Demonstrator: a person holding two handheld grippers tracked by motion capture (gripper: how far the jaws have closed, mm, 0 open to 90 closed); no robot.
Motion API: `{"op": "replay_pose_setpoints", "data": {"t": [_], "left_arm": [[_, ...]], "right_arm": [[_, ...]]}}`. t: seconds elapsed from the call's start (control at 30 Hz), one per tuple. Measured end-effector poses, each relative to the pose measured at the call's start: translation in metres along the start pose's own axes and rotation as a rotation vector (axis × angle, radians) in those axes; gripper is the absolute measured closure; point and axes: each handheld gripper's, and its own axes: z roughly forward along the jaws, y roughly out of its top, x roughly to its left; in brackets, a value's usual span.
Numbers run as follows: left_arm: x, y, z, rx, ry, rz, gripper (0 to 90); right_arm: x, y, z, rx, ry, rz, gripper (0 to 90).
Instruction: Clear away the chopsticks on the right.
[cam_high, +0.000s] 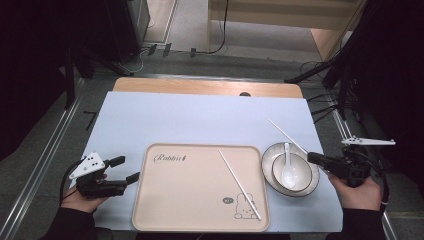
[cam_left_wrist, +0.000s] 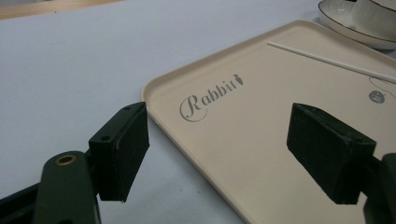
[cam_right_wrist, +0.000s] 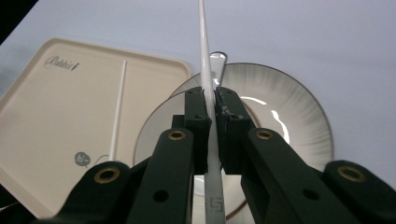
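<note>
Here the right gripper (cam_high: 314, 158) was clamped on a slim white plastic chopstick (cam_high: 287, 135), whose long axis ran up and away over the black-rimmed white bowl and plate (cam_high: 270, 153). Its mate, a second white chopstick (cam_high: 239, 184), lay diagonally on the beige rectangular tray (cam_high: 190, 200), leftward of that gripper. The left gripper (cam_high: 128, 170), jaws wide and empty, hovered beside the tray's left edge.

We record a lab-style recording bay: dark curtains (cam_high: 30, 75), floor cables (cam_high: 165, 50), metal rails (cam_high: 45, 150) around one covered table (cam_high: 200, 120).
</note>
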Motion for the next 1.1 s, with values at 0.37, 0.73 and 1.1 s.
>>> {"op": "replay_pose_setpoints", "data": {"t": [0.37,0.73,1.1], "left_arm": [[0.000,0.000,0.000,-0.003,-0.002,-0.002,21.5],[0.000,0.000,-0.001,-0.004,-0.001,-0.003,21.5],[0.000,0.000,0.000,-0.006,-0.003,-0.002,21.5]], "right_arm": [[0.037,-0.004,0.019,0.027,0.033,-0.042,85.3],[0.069,-0.014,0.038,0.040,0.043,-0.085,85.3],[0.091,-0.035,0.061,0.055,0.018,-0.109,85.3]]}}
